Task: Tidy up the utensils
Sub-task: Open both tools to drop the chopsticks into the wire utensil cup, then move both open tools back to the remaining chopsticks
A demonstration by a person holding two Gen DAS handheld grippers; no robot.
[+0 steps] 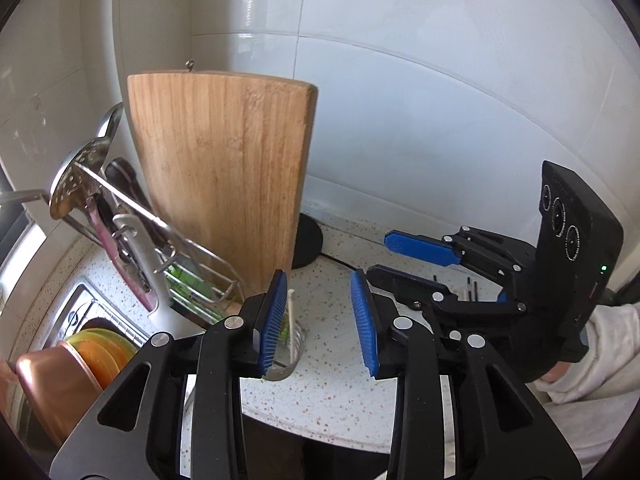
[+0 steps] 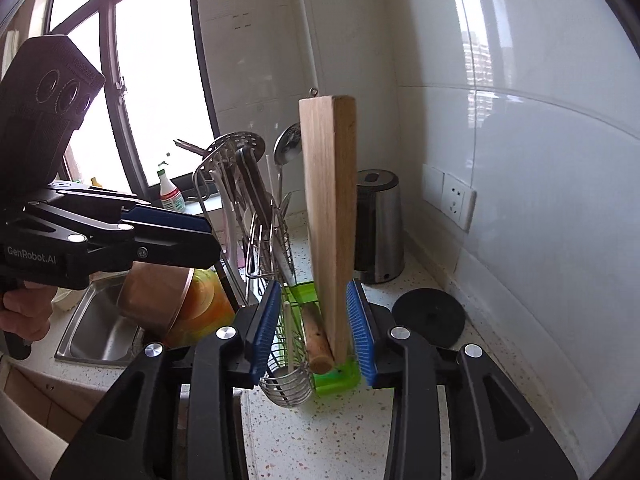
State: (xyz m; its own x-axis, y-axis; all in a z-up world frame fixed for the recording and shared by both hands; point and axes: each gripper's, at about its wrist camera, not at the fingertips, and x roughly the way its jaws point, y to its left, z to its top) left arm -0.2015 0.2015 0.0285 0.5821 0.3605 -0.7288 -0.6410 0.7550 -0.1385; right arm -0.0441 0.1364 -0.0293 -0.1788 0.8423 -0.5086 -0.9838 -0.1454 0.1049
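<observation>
We see utensils racked upright in rack on bench; board slotted. Left gripper, right gripper released, empty. Little appears left.

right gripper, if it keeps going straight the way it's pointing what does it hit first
Most likely the wooden cutting board, standing on edge in the rack right between the open right gripper fingers; depth is hard to judge.
</observation>
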